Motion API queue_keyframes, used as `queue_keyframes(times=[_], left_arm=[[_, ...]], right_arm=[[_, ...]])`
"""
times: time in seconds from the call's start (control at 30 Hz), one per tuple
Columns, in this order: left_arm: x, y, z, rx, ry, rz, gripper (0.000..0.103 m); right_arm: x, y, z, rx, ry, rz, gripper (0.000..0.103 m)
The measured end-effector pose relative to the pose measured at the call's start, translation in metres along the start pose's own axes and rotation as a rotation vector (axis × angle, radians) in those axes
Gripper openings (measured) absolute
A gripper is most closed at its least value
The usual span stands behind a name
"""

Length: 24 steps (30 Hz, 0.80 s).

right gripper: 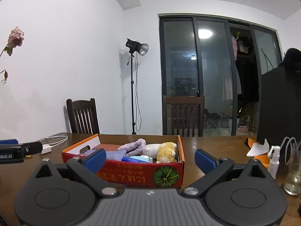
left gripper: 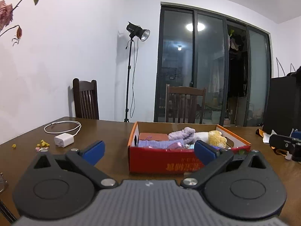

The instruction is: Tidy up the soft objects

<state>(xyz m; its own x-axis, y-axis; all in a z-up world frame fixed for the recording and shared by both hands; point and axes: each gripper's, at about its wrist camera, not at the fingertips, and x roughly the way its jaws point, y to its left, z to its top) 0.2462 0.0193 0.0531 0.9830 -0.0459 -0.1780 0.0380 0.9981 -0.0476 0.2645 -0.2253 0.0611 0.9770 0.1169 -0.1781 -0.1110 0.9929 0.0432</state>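
Note:
A red and orange cardboard box (left gripper: 165,162) (right gripper: 131,173) stands on the brown table. Inside lie soft things: a lilac knit piece (left gripper: 181,133) (right gripper: 134,146), a yellow and white plush toy (left gripper: 216,138) (right gripper: 163,151), folded purple cloth (left gripper: 158,143) (right gripper: 115,154) and a brown folded piece (left gripper: 153,136). My left gripper (left gripper: 149,151) hovers in front of the box, open, with nothing between its blue pads. My right gripper (right gripper: 150,160) is open too, just before the box's near right corner, and holds nothing. The left gripper's tip (right gripper: 17,150) shows at the left edge of the right wrist view.
A white charger with coiled cable (left gripper: 64,140) (right gripper: 47,148) and yellow crumbs (left gripper: 43,144) lie left of the box. A spray bottle (right gripper: 273,162), a glass (right gripper: 293,171) and orange paper (right gripper: 257,148) stand to the right. Two wooden chairs (left gripper: 85,98) (left gripper: 185,104) and a light stand (left gripper: 129,71) are behind the table.

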Motion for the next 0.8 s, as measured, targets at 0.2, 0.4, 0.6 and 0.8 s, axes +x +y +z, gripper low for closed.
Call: queue_keyframes(times=[0.2,0.4,0.6,0.8], left_arm=[[-0.037,0.002,-0.007,0.026,-0.009,-0.002,0.103],[-0.088,0.002,-0.022,0.048,-0.001,-0.031,0.103],[-0.154,0.005,-0.048,0.088,-0.047,-0.043,0.103],[-0.188,0.017,-0.066,0.07,-0.049,0.008,0.103]], right_arm=[[-0.032,0.012,-0.01,-0.023,-0.006,0.0,0.101],[-0.08,0.029,-0.019,-0.032,-0.014,0.019,0.101],[-0.137,0.049,-0.04,-0.081,-0.032,0.074,0.103],[-0.175,0.056,-0.057,-0.042,-0.01,0.072,0.103]])
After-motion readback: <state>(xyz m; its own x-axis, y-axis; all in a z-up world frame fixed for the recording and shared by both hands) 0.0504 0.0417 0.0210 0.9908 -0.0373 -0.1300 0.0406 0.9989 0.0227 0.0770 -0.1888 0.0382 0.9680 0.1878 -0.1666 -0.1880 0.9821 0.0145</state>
